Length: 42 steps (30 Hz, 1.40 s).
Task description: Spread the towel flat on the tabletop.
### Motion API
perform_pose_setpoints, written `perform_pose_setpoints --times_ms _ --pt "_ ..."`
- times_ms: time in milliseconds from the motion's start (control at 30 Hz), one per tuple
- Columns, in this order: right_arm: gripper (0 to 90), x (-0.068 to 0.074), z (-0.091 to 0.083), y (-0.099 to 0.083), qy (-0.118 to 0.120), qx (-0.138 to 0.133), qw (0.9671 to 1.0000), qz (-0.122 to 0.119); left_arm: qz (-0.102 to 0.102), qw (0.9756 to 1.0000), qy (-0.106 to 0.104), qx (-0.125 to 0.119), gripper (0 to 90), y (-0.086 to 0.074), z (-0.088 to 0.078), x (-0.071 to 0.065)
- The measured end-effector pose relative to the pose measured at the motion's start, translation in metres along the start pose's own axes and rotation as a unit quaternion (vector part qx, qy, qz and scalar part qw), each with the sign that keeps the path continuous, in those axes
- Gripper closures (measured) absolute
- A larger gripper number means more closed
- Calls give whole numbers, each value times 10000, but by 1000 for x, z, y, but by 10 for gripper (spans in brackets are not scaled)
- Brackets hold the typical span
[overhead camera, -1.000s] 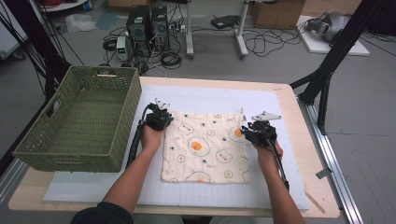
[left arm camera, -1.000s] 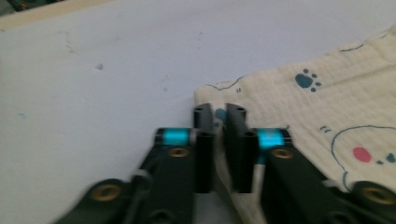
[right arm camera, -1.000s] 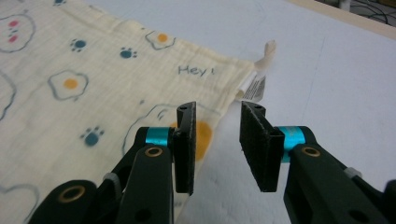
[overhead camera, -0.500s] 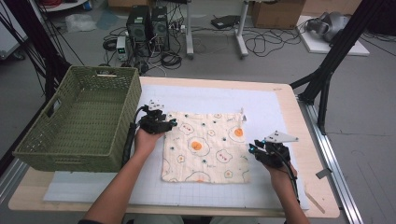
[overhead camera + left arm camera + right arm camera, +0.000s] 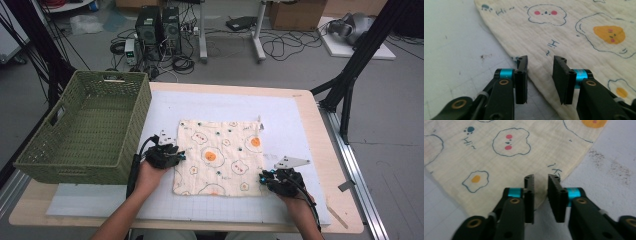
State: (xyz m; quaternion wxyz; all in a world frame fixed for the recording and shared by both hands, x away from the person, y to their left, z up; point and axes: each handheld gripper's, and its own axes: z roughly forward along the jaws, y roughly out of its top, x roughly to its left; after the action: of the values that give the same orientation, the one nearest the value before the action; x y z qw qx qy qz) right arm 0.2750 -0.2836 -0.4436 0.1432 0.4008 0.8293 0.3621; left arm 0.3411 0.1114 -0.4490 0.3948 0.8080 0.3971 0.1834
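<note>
- Cloth (image 5: pixel 218 156) lies flat on your white mat (image 5: pixel 295 125), beside the green basket (image 5: pixel 85 130).
- Your left gripper (image 5: pixel 540 72) straddles its left edge, jaws just closing, gap visible, nothing pinched.
- Your right gripper (image 5: pixel 541 195) does likewise at the near right corner.

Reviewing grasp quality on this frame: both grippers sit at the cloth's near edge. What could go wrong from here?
1. The left gripper has just been closing, yet its jaws still stand apart over the edge of the printed cloth; it may pinch only a sliver and slip.
2. The right gripper straddles the cloth's hem near a corner, also closing; the thin fabric could escape.
3. Uneven grips could skew or bunch the cloth on the white mat.
</note>
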Motion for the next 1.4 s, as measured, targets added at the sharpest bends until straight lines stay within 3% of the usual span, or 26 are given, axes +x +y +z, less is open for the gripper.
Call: perform_pose_setpoints --times_ms 67,200,233,300,433,500,600,667,800,933,1200,1400 --pt "861 2 0 1 21 53 10000 11 131 9999 65 45 858 1 -1 -2" --pt "866 5 -7 -1 -146 191 9997 -60 111 9998 181 -55 858 -5 -6 -2" --pt "861 5 -8 -2 -161 183 9997 -37 59 9997 209 -116 834 -7 -7 -1" --pt "804 3 -10 -4 -178 155 9997 -3 -159 9995 205 -198 672 -8 -9 3" --pt "521 1 -15 -3 -414 -115 9991 13 -299 9982 -21 -516 497 -9 -16 7" --pt "403 -2 -18 -2 -622 -322 9975 50 -399 9963 -236 -724 448 -9 -18 9" --pt "332 -8 -21 -2 -783 -507 9956 108 -646 9912 -459 -1056 378 -8 -22 13" --pt "298 -10 -22 -2 -914 -555 9942 125 -635 9894 -522 -1194 346 -6 -26 15" --pt "209 -16 -27 -3 -1052 -785 9911 213 -834 9845 -649 -1398 259 -4 -31 15" --pt "154 -21 -32 -3 -1266 -1009 9863 327 -819 9820 -592 -1598 163 -3 -36 15" --pt "118 -29 -41 -4 -1332 -1393 9799 511 -701 9814 -627 -1674 169 -5 -38 15" --pt "118 -29 -41 -5 -1322 -1360 9806 488 -737 9820 -612 -1628 174 -7 -36 16"
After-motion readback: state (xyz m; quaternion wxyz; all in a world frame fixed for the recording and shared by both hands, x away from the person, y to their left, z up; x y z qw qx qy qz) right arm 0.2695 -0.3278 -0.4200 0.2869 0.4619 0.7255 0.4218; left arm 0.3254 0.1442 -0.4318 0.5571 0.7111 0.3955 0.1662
